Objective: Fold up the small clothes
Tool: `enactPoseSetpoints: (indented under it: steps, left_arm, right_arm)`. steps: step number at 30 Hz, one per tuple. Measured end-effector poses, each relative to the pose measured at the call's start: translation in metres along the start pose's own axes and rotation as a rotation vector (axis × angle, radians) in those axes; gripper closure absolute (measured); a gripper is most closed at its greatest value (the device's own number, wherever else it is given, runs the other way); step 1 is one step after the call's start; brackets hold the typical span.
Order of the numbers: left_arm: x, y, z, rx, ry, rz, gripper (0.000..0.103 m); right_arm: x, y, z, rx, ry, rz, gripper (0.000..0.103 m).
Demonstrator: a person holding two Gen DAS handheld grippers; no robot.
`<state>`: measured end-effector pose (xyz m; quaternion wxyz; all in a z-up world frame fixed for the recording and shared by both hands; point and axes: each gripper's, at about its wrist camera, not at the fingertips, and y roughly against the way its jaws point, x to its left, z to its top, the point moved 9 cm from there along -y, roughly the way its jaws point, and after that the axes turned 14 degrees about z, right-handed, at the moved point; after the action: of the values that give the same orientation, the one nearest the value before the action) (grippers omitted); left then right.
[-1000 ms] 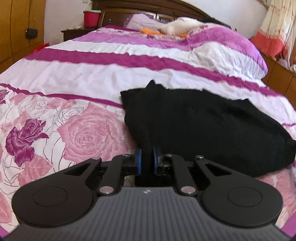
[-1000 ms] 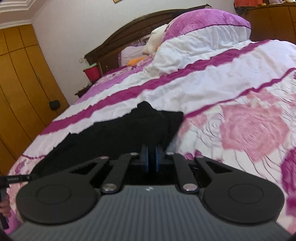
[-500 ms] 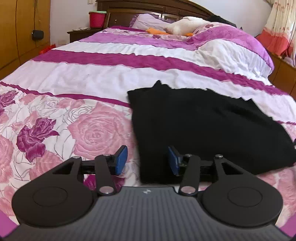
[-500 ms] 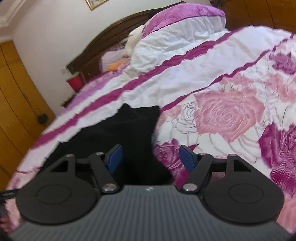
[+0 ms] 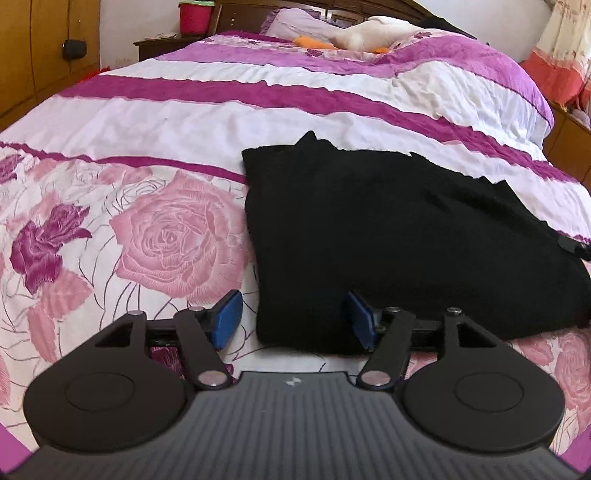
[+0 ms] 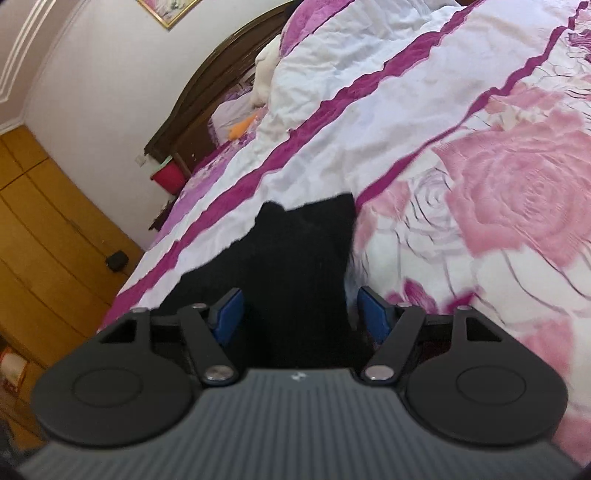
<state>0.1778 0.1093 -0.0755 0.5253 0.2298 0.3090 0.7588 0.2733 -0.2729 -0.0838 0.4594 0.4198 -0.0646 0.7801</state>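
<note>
A black garment (image 5: 399,229) lies folded flat on the bed's rose-patterned cover. In the left wrist view my left gripper (image 5: 293,319) is open, its blue pads either side of the garment's near left corner, holding nothing. In the right wrist view the same garment (image 6: 295,266) runs away from me, and my right gripper (image 6: 301,317) is open over its near end, empty. The tip of the right gripper shows at the garment's right edge in the left wrist view (image 5: 574,248).
The bedcover (image 5: 147,236) has pink roses near me and purple and white stripes further off. Pillows and a soft toy (image 5: 369,33) lie by the dark headboard. A red bucket (image 5: 194,16) stands on a nightstand. Wooden wardrobes (image 6: 44,229) line the left wall.
Both grippers were shut on the black garment a second ago. They have opened and let it go, and it now rests on the bed. Both have drawn back slightly.
</note>
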Motion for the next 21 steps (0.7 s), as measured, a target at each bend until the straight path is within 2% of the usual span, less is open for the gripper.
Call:
enactPoseSetpoints:
  steps: [4,6,9,11,13,15,16,18,19,21]
  left_arm:
    - [0.001,-0.001,0.001,-0.004,-0.005,0.001,0.033]
    - [0.000,-0.002,0.001,-0.010,-0.010,0.002,0.032]
    - [-0.002,-0.003,0.001,-0.020,-0.011,0.013,0.031]
    - [-0.003,-0.003,0.000,-0.026,-0.014,0.022,0.031]
    - [-0.004,-0.003,0.000,-0.030,-0.018,0.029,0.031]
    - [-0.003,-0.003,0.001,-0.030,-0.018,0.029,0.031]
    - [-0.003,-0.004,0.001,-0.029,-0.017,0.028,0.030]
    - [-0.003,-0.004,0.001,-0.029,-0.017,0.024,0.030]
    - [-0.002,-0.004,0.001,-0.030,-0.017,0.022,0.030]
    - [-0.003,-0.006,0.000,-0.032,-0.014,0.020,0.029]
  right_arm:
    - [0.013,0.000,0.032,-0.065,0.139,-0.104,0.032]
    - [0.023,-0.006,0.043,-0.064,0.222,-0.097,0.033]
    - [0.032,-0.037,0.048,0.052,0.275,-0.035,0.039]
    - [0.028,-0.059,0.049,0.116,0.299,-0.052,0.047]
    - [0.023,-0.079,0.043,0.188,0.322,-0.075,0.048]
    - [0.019,-0.092,0.033,0.259,0.328,-0.083,0.072]
    - [0.020,-0.095,0.029,0.284,0.336,-0.075,0.094]
    - [0.030,-0.093,0.029,0.260,0.408,-0.066,0.094]
    - [0.030,-0.095,0.032,0.230,0.456,-0.105,0.094]
    - [0.018,-0.103,0.039,0.217,0.467,-0.185,0.094]
